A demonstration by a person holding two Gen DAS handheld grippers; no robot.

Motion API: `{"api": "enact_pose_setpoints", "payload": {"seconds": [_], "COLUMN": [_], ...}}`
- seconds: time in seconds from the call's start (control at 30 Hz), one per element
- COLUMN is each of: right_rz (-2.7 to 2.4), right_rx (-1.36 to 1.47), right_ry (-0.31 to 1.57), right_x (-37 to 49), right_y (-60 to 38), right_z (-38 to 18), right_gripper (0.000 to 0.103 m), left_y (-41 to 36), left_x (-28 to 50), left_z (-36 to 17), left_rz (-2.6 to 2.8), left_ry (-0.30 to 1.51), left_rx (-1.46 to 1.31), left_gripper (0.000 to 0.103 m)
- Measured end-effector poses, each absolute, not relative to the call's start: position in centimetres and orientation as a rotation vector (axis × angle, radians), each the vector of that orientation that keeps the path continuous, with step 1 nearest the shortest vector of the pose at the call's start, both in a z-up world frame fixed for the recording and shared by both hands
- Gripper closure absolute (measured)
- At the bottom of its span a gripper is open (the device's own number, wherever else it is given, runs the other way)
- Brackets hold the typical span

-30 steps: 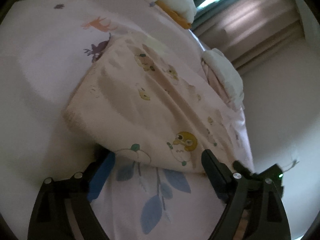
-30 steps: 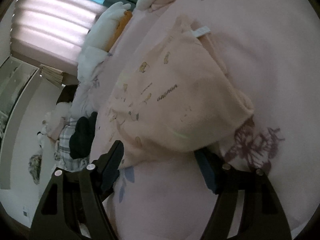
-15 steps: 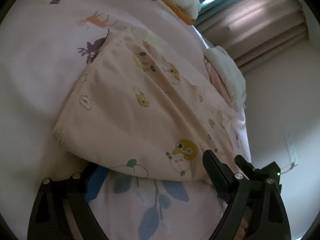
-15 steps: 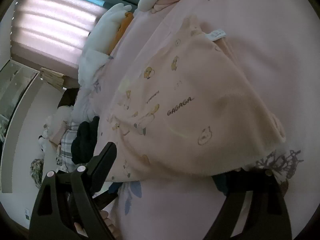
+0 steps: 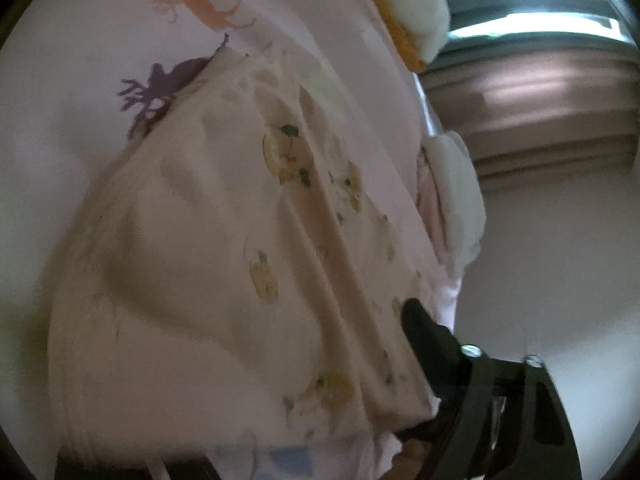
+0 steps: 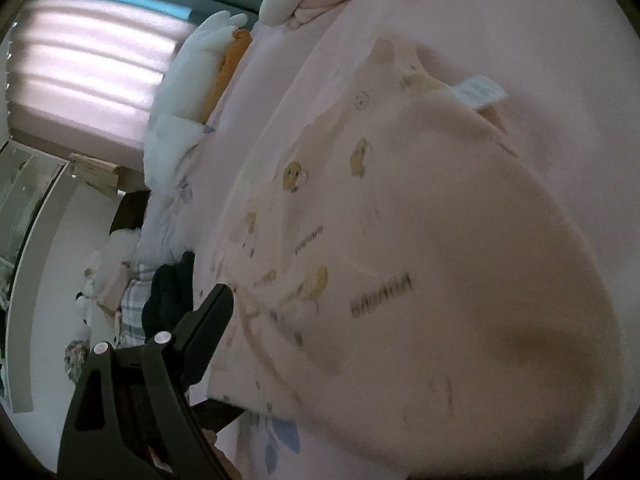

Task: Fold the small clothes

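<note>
A cream folded garment (image 5: 224,240) printed with little yellow ducks lies on the pink bed sheet (image 5: 100,40) and fills most of both views. My left gripper (image 5: 256,368) straddles its near edge with jaws closing. One finger (image 5: 428,340) shows at the cloth's right side and the other is hidden under the fabric. In the right wrist view the same garment (image 6: 440,240) shows a white label (image 6: 478,92) at its far end. My right gripper (image 6: 400,340) stands wide around it. Its left finger (image 6: 212,316) is beside the cloth edge and its right finger is covered.
A white and orange plush toy (image 5: 408,4) lies at the head of the bed below a curtained window (image 5: 540,92). A white bundle (image 5: 456,192) sits at the bed's right edge. Dark and plaid clothes (image 6: 168,292) are piled off the bed's left side.
Both grippers have pushed forward onto the garment. Its near edge now lies over one finger of each, and the left gripper has rolled.
</note>
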State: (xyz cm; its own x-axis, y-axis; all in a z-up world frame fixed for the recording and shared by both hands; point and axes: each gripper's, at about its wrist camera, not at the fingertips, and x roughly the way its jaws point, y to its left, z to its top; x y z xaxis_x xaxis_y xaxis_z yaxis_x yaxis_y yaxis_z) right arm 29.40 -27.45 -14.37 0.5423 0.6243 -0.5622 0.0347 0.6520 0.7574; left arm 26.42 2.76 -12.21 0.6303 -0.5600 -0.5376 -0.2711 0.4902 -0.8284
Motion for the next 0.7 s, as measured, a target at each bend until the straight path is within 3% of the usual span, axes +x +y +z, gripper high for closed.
{"api": "enact_pose_setpoints", "payload": {"seconds": [0.17,0.23,0.3,0.37,0.7], "right_rz": [0.378,0.362,0.314,0.307,0.358], "right_rx": [0.778,0.745,0.698,0.726,0.69], "right_ry": [0.919,0.904,0.896,0.89,0.922], "right_x": [31.1,31.3,31.4,31.6,30.9], "right_y": [-26.8,-26.7,-27.1,-28.2,-29.1], "right_z": [-14.4,-14.5,-15.1,-16.3,-15.5], "right_gripper": [0.018,0.029,0.068,0.093,0.094], "left_y": [2.3,2.6,3.2,3.3,1.8], "left_x": [28.2,28.2,27.9,27.6,26.0], "left_z": [-12.4,-13.4,-14.2,-14.5,-11.4], "left_rz": [-0.107,-0.056,-0.081,-0.102,-0.013], "left_ry": [0.892,0.889,0.865,0.845,0.887], "left_rx": [-1.058,-1.052,-1.075,-1.089,-0.918], "left_gripper": [0.054,0.081,0.085,0.087,0.091]}}
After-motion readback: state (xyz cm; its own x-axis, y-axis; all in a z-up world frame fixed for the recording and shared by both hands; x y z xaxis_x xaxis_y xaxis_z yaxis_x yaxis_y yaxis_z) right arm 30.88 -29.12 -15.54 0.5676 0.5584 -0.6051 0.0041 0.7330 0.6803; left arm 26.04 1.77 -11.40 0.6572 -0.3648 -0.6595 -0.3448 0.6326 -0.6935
